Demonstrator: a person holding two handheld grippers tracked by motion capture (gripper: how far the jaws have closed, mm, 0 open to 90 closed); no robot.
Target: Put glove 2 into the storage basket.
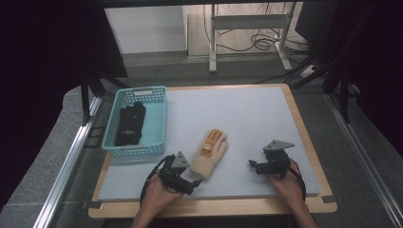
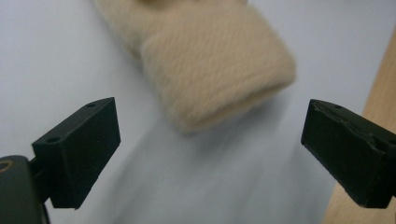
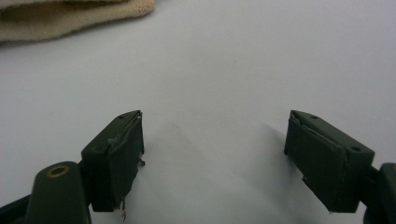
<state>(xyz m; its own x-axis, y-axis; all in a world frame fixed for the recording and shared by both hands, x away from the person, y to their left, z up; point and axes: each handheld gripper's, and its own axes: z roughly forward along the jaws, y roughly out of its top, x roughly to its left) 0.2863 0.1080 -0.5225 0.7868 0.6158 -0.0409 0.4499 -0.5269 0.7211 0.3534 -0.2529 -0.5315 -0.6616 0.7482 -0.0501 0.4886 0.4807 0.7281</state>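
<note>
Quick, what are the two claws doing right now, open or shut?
Left claw: open, empty, the glove just ahead of it.
Right claw: open, holding nothing.

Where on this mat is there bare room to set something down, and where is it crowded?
Bare: the mat between the teal basket and its right edge, beyond the knit glove. Crowded: the near strip, where the left claw meets the glove's cuff.

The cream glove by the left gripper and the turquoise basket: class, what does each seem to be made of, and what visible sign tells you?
The cream glove looks like knitted or fleecy fabric: its cuff shows a soft, fuzzy, matt nap. The turquoise basket looks like moulded plastic: rigid lattice walls, even colour, a cut-out handle. Both are judged by look alone.
</note>
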